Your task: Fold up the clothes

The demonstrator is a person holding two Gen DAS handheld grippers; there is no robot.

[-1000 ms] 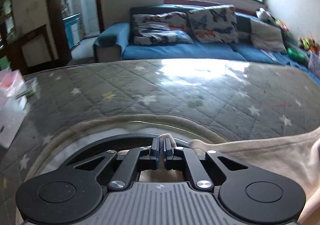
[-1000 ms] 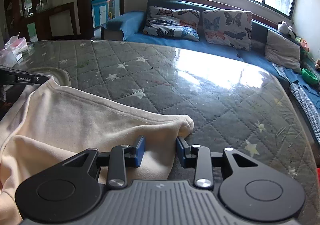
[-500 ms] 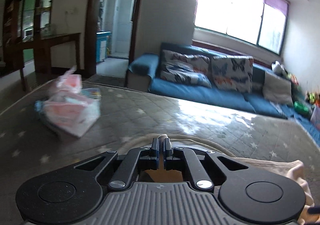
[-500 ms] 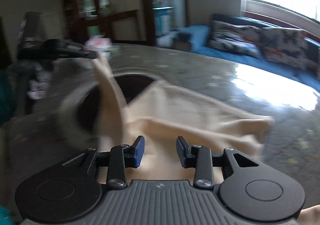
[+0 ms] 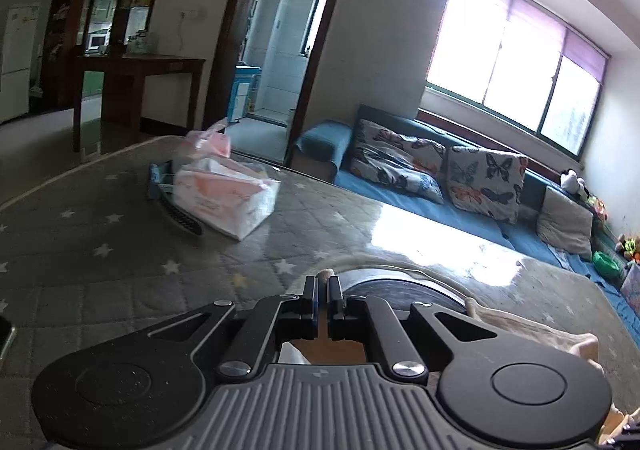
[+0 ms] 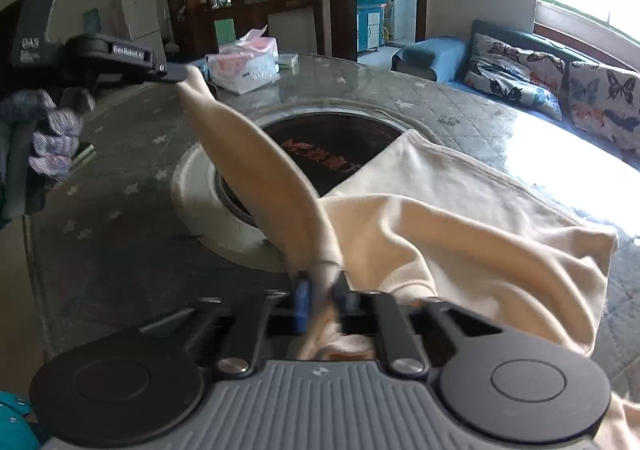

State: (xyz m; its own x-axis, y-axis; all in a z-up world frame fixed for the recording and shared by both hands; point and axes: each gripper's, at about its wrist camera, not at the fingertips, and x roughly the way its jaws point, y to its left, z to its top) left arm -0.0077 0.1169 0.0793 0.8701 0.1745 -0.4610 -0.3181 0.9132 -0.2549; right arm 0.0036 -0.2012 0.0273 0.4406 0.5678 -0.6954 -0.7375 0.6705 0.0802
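Note:
A cream garment (image 6: 460, 217) lies partly on the grey star-quilted table (image 6: 120, 250). My left gripper (image 5: 322, 286) is shut on one end of it; a cream tip shows between the fingers. In the right wrist view that gripper (image 6: 176, 73) holds the cloth up at the left, and a stretched cream band runs down from it. My right gripper (image 6: 323, 292) has closed on the lower end of that band, near the table's front. The rest of the garment (image 5: 532, 334) sags to the right.
A round inset with a dark centre (image 6: 320, 153) sits in the table under the cloth. A pink and white tissue pack (image 5: 224, 197) lies at the far left of the table. A blue sofa with butterfly pillows (image 5: 440, 177) stands behind. Grey-purple clothes (image 6: 52, 129) lie at the left.
My left gripper lifted and swung left with the cloth end. My right gripper turned left, moved to the stretched band and closed on it; it was open before.

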